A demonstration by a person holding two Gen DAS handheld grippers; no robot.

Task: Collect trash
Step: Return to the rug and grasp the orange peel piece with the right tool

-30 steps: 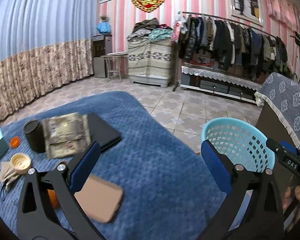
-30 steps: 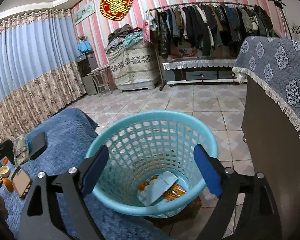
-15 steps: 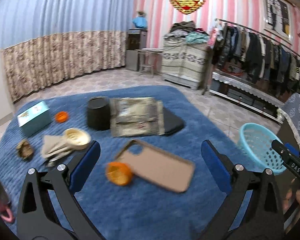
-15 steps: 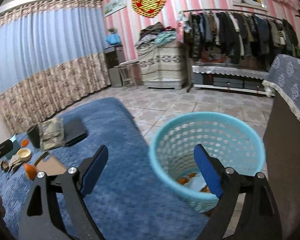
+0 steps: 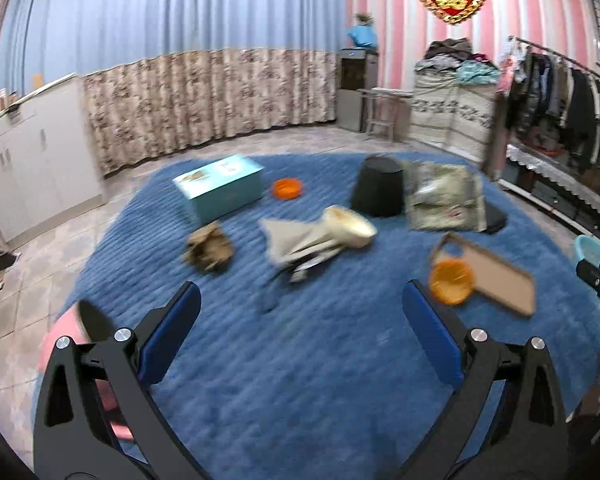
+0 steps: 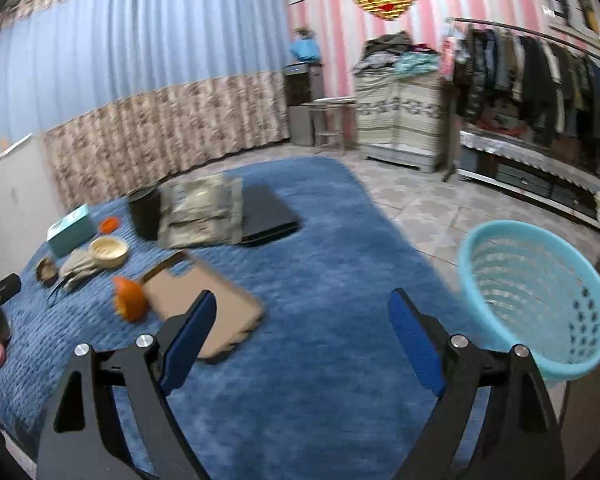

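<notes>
Trash lies scattered on a blue blanket (image 5: pixel 300 380): an orange peel (image 5: pixel 451 282) (image 6: pixel 129 298), crumpled paper with a cream cup (image 5: pixel 332 232) (image 6: pixel 109 252), a brown wad (image 5: pixel 210 246) and an orange lid (image 5: pixel 287 189). A light blue basket (image 6: pixel 536 300) stands at the right, off the blanket. My left gripper (image 5: pixel 300 320) hovers open over the blanket, short of the paper pile. My right gripper (image 6: pixel 300 328) is open too, with nothing between its jaws, and the basket is to its right.
A tan phone case (image 5: pixel 488 276) (image 6: pixel 204 300), a black cup (image 5: pixel 378 192), a patterned pouch on a dark laptop (image 6: pixel 204 210) and a teal box (image 5: pixel 220 188) also rest on the blanket. Tiled floor, a clothes rack (image 6: pixel 540 80) and curtains surround it.
Both views have swung left, away from the basket and toward the litter on the blanket. The basket slid from the middle of the right wrist view to its right edge. Both grippers stayed open.
</notes>
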